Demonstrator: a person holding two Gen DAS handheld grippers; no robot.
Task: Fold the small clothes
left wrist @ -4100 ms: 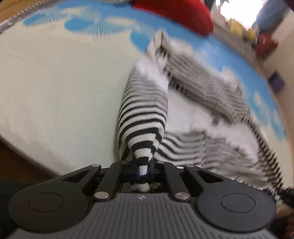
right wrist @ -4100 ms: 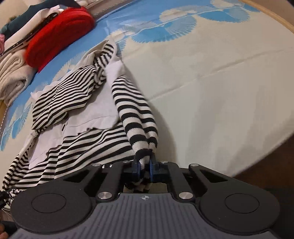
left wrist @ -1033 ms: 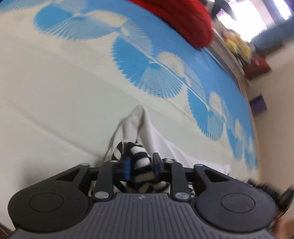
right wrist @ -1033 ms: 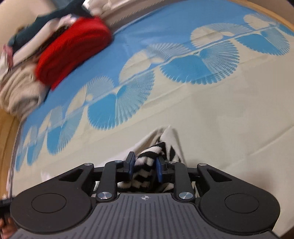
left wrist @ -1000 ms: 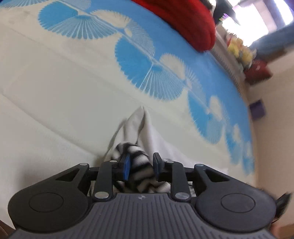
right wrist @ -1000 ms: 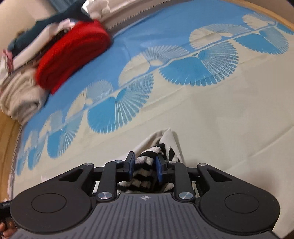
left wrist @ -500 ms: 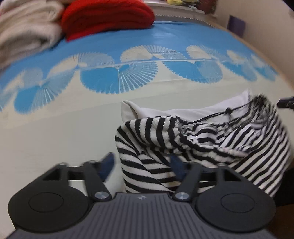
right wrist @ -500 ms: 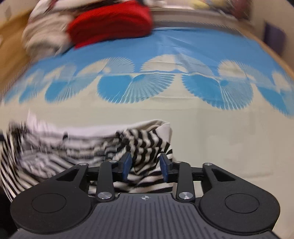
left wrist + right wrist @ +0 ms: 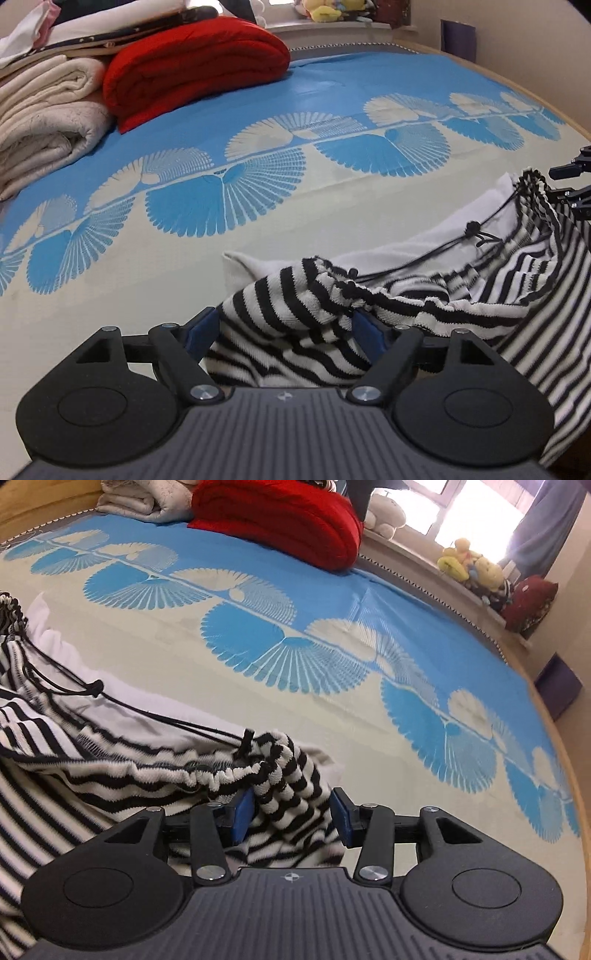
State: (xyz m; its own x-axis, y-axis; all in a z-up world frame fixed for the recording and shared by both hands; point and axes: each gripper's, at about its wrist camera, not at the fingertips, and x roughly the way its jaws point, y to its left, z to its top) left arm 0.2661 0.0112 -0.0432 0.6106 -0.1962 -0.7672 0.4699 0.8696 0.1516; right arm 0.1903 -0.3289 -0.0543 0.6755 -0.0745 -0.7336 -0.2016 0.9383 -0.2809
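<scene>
The striped garment (image 9: pixel 424 295) lies bunched on the bed (image 9: pixel 110 288), its long axis running crosswise between the two grippers. Left gripper (image 9: pixel 286 328) and right gripper (image 9: pixel 291 814) each stand spread apart around one end, gripping nothing.

Black ribbed tongs (image 9: pixel 284 328), blue pads (image 9: pixel 242 816), silver screws.

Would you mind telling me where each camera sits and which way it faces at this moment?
Left wrist: on the left gripper, looking along its open fingers over the striped garment toward the red blanket; the right gripper shows at the right edge.
Right wrist: on the right gripper, open, facing across the bed toward the window.
Shared: garment, drawstring, red blanket, blue-patterned bedspread.
</scene>
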